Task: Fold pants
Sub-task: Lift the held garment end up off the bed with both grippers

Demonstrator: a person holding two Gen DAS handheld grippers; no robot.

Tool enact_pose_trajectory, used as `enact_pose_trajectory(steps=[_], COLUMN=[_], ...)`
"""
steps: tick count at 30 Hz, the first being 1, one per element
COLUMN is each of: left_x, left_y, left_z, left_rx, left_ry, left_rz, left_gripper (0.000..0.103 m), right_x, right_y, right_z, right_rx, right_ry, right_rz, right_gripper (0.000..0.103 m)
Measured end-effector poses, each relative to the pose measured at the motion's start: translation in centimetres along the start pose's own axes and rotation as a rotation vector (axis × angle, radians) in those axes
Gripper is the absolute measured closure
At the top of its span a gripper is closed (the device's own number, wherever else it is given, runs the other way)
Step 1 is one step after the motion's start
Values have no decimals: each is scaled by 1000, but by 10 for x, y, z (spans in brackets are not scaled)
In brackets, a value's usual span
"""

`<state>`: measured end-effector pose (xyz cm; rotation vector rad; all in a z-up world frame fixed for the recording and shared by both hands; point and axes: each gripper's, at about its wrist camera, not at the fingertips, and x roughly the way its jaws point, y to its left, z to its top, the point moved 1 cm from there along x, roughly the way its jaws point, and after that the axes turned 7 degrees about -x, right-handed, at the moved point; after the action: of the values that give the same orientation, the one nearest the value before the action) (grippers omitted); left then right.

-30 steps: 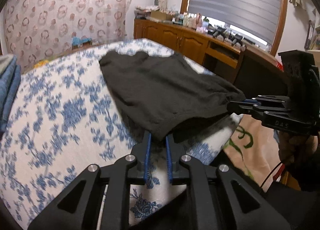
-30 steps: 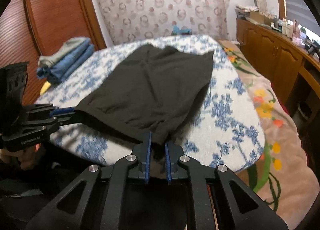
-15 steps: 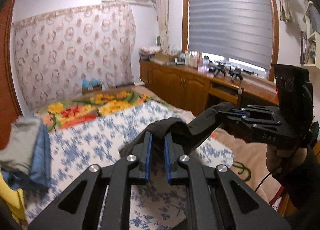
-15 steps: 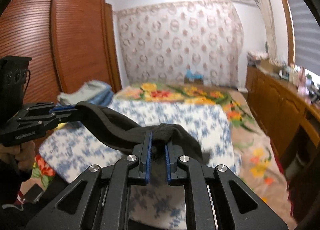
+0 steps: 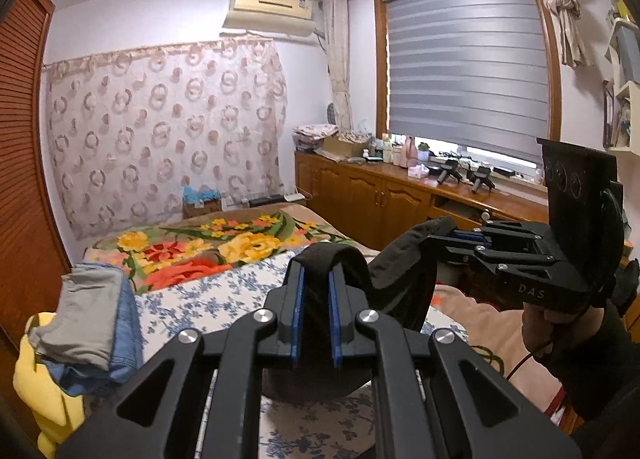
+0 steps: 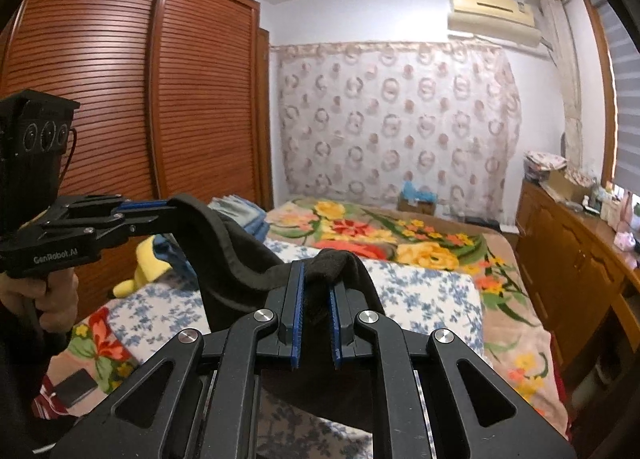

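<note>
The black pants (image 5: pixel 400 271) are up in the air above the bed (image 5: pixel 224 291), slung between the two tools with a sag in the stretch of cloth between them and the rest hanging down out of sight below. The left gripper (image 5: pixel 315 315) has its jaws clenched on one bunched edge of the cloth, and the right gripper (image 6: pixel 316 319) has its jaws clenched on the other, both held at about the same height over the blue flowered sheet (image 6: pixel 424 291). To my eye the step here is carrying the held edge over to lay a fold, and doing it well means keeping both tools level, drawing them slightly apart so the sag goes taut, then lowering together so the edge lands straight on the sheet instead of in a heap. Letting go on one side first would probably twist it. Off to the left a pile of folded clothes (image 5: pixel 92 311) sits by a yellow soft toy (image 6: pixel 148 267), and wooden cabinets (image 5: pixel 372 203) run under the window
</note>
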<state>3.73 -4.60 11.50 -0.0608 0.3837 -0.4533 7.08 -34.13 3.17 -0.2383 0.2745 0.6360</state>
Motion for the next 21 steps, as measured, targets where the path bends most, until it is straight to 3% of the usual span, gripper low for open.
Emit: enact_pose_trajectory(steps=[7, 14, 21], left_x=[3, 67, 103], left_y=[25, 66, 92], left_z=[2, 19, 77], left_rx=[-14, -7, 27], left_ry=[-16, 15, -110], left_rz=[65, 163, 221], left_gripper=[95, 95, 95], right_x=[10, 89, 148], right_y=[4, -11, -40], right_z=[18, 27, 78], right_rx=[-18, -13, -31], right_ry=[-27, 62, -40], right_rz=[24, 33, -66], right_gripper=[95, 95, 95])
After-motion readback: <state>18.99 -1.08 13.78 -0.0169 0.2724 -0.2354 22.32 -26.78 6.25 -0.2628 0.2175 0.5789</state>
